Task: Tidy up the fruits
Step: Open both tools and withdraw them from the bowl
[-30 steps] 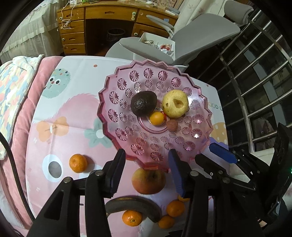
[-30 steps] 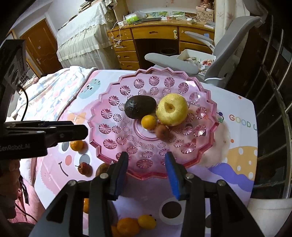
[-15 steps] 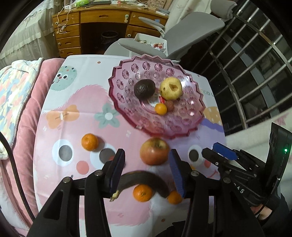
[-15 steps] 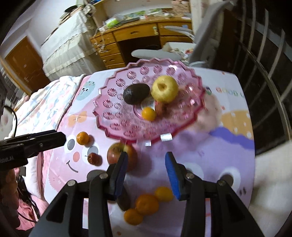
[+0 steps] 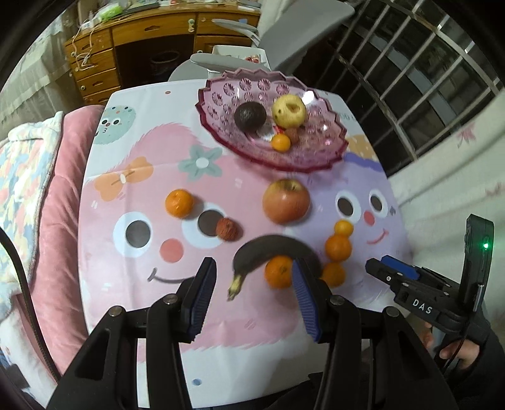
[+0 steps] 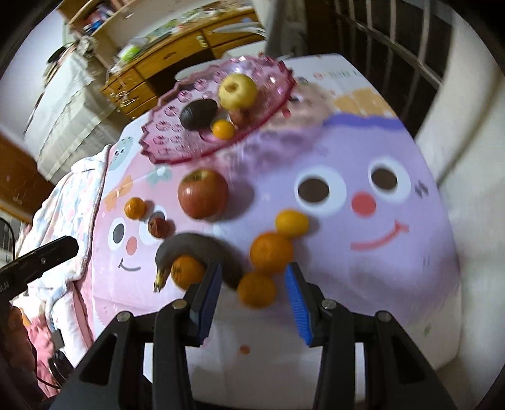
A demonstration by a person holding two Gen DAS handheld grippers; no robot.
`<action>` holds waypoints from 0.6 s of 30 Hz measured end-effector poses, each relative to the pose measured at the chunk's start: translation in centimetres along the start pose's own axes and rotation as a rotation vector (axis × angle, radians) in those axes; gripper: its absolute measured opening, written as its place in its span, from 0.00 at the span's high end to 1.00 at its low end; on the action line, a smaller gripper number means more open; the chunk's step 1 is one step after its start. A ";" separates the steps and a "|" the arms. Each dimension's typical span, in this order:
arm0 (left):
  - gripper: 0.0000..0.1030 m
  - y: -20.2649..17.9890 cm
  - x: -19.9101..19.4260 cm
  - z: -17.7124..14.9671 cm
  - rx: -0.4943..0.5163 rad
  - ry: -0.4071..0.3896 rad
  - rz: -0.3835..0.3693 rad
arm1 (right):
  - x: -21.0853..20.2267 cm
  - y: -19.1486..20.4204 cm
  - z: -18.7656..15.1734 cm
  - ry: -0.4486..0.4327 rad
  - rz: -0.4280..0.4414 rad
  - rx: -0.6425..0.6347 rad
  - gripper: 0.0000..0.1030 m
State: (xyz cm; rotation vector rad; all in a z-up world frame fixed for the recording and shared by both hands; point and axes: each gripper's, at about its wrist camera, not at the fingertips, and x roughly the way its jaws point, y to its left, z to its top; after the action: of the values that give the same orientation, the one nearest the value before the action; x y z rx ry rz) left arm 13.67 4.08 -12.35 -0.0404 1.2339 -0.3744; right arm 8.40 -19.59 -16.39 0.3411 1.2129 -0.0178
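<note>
A pink glass plate (image 5: 221, 104) (image 6: 167, 142) at the table's far end holds an avocado (image 5: 250, 116), a yellow fruit (image 5: 289, 110), a small orange (image 5: 281, 142) and a reddish fruit. On the cloth lie a red apple (image 5: 285, 205) (image 6: 203, 198), a dark banana (image 5: 274, 249) (image 6: 192, 244), several oranges (image 5: 338, 247) (image 6: 271, 252) and a small red fruit (image 5: 227, 229). My left gripper (image 5: 252, 269) hangs open and empty over the banana. My right gripper (image 6: 254, 274) (image 5: 394, 271) hangs open and empty over the orange cluster.
A cartoon-face tablecloth (image 5: 142, 189) covers the table. A pink padded edge and a patterned blanket (image 5: 25, 176) lie on the left. A grey chair (image 5: 284, 19) and a wooden desk (image 5: 132, 34) stand beyond the plate. Window bars (image 5: 410, 79) run along the right.
Both grippers pulled back from over the plate toward the table's near edge. The banana, apple and loose oranges came into full view. Both views rolled; jaw gaps look unchanged.
</note>
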 end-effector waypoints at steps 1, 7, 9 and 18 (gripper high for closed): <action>0.53 0.2 -0.1 -0.4 0.016 0.003 0.004 | 0.1 0.2 -0.7 0.005 -0.006 0.020 0.59; 0.53 1.4 -0.3 -1.9 0.097 0.033 -0.002 | -0.1 1.0 -4.0 -0.004 -0.021 0.115 0.59; 0.53 1.7 -0.3 -2.2 0.126 0.042 -0.006 | -0.1 1.3 -5.0 -0.012 -0.026 0.140 0.59; 0.46 2.0 0.4 -2.5 0.307 0.098 0.008 | 0.7 2.3 -8.8 -0.027 -0.048 0.248 0.58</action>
State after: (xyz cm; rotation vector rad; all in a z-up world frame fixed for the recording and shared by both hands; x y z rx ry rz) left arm 11.97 6.26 -14.05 0.2486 1.2602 -0.5607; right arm 1.07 -14.95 -19.18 0.5265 1.1937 -0.2148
